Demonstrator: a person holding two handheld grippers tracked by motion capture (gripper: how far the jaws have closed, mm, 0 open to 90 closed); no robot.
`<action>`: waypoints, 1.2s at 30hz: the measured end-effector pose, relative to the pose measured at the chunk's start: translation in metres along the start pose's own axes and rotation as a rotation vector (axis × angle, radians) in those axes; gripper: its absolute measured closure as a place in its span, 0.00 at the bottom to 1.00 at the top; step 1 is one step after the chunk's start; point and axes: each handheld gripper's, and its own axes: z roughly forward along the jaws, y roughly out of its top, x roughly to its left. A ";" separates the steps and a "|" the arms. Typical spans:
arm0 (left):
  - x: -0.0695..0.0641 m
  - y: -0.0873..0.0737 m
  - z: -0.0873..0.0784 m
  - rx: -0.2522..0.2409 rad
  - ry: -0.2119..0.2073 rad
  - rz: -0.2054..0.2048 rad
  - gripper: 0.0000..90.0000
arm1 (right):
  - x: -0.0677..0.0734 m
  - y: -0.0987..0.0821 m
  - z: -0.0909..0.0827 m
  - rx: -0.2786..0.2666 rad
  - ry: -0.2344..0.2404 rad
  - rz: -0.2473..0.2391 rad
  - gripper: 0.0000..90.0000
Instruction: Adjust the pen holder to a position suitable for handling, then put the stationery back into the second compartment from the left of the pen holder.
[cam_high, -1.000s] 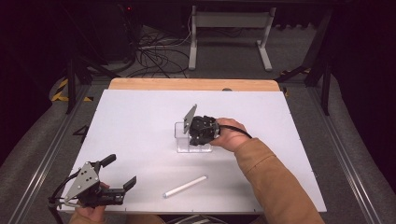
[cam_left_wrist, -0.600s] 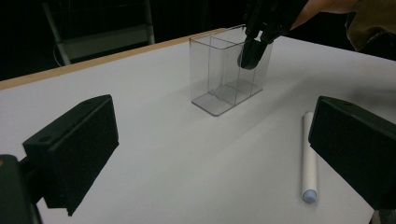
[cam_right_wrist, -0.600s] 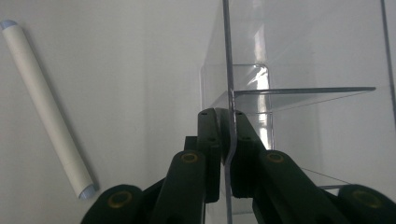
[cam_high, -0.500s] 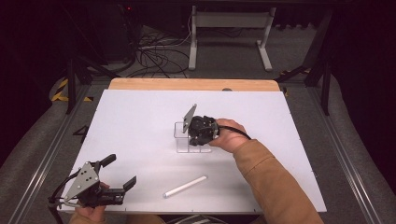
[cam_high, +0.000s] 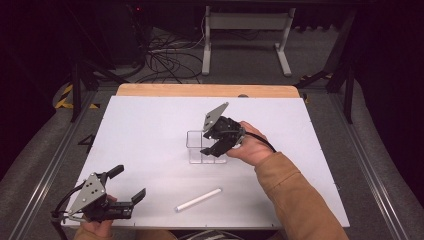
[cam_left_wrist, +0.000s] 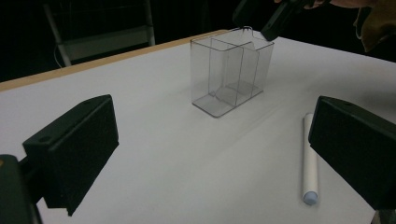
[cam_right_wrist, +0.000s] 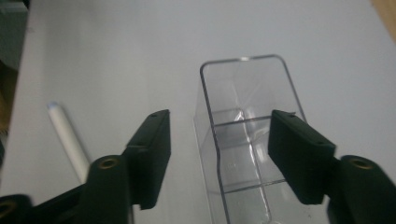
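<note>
A clear plastic box (cam_high: 199, 148) with inner dividers stands upright mid-table, also in the left gripper view (cam_left_wrist: 231, 74) and the right gripper view (cam_right_wrist: 247, 135). My right gripper (cam_high: 210, 144) hovers just above its right end, seen from afar too (cam_left_wrist: 275, 18). Its jaws (cam_right_wrist: 219, 121) have just been opening and stand apart over the box's near wall, pressing on nothing. A white stick with a pale blue tip (cam_high: 198, 200) (cam_left_wrist: 310, 158) (cam_right_wrist: 70, 140) lies flat toward the front. My left gripper (cam_high: 129, 181) (cam_left_wrist: 215, 121) rests open at the front left corner, holding nothing.
The white table top (cam_high: 150, 125) has a wooden strip (cam_high: 205, 90) along its far edge. Metal rails (cam_high: 55, 165) run down both sides. Cables and a stand's legs lie on the dark floor beyond.
My right gripper has risen slightly from the box and its jaws have spread. The left gripper, box and stick have stayed put.
</note>
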 end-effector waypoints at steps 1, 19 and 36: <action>0.000 0.000 0.000 0.000 0.000 -0.002 0.03 | 0.000 0.000 -0.004 -0.022 0.003 0.003 0.39; 0.000 0.000 0.001 -0.003 0.000 0.000 0.03 | 0.032 0.000 -0.027 -0.188 -0.003 0.002 0.08; -0.001 0.000 0.001 -0.004 0.003 0.000 0.03 | 0.055 0.004 -0.024 -0.249 0.059 -0.084 0.00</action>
